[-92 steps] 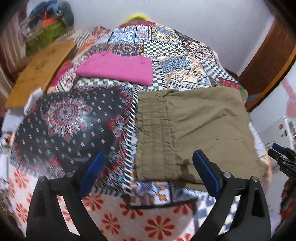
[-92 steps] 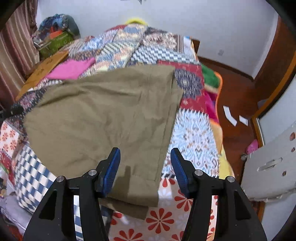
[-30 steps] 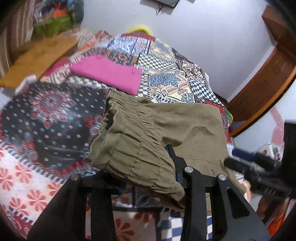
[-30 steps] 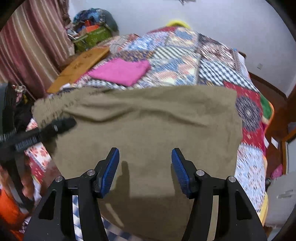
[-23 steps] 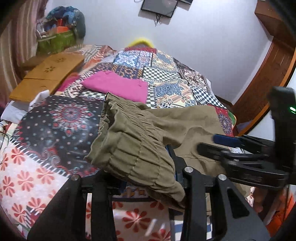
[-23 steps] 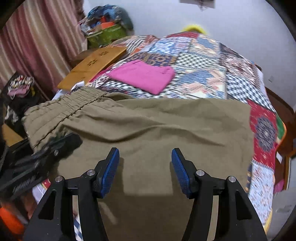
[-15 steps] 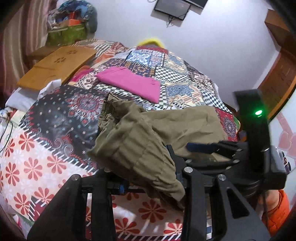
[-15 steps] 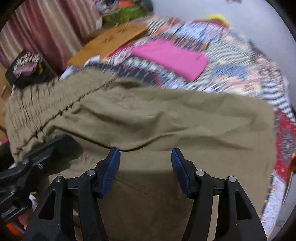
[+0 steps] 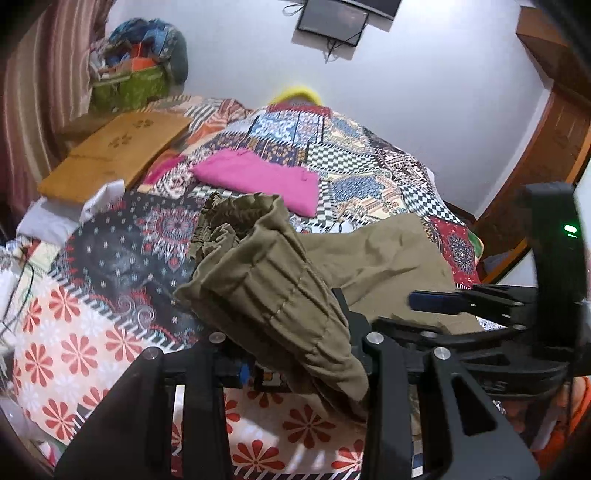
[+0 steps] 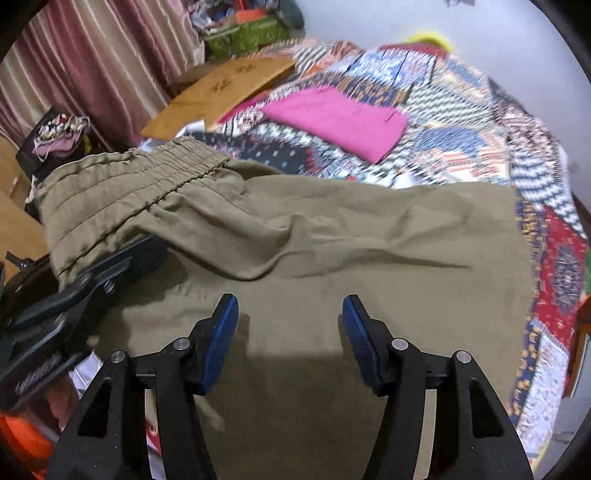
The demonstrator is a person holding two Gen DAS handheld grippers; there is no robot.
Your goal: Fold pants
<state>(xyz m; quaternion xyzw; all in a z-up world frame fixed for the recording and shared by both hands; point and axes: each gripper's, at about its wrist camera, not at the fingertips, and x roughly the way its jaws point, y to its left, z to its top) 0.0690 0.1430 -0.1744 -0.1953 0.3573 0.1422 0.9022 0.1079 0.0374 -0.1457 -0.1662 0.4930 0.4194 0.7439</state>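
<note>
Left gripper (image 9: 295, 354) is clamped on the pants (image 9: 273, 291): the gathered waistband is bunched between its fingers, lifted off the quilt (image 9: 92, 332), and drapes back over the frame toward my camera. Fingertips are buried in fabric, so I read the grip from the closed-up frame and the cloth hanging from it.

Right gripper (image 10: 288, 332) has its jaws spread wide, nothing between the blue pads (image 10: 221, 332). It hovers over the flat leg section of the pants (image 10: 332, 258); I can't tell whether the tips touch the cloth. In the left wrist view the right gripper (image 9: 443, 306) sits just right of the waistband bundle, over the leg fabric.

Taking the pants as reference: the waistband end is up and to the left, carried by the left gripper (image 10: 92, 280), which pokes out from under it in the right wrist view. The rest of the pants lies spread on the quilt (image 10: 546, 295), with a fold ridge running out from the lifted end.

Just beyond the pants, a folded pink garment (image 10: 340, 118) lies flat on the quilt, apart from them. Further left of that, a wooden board (image 10: 221, 88) rests at the bed edge. Past it, a green box (image 9: 129, 88) heaped with clutter, beside a striped curtain (image 10: 92, 55). On the far wall, a dark screen (image 9: 332, 18).
</note>
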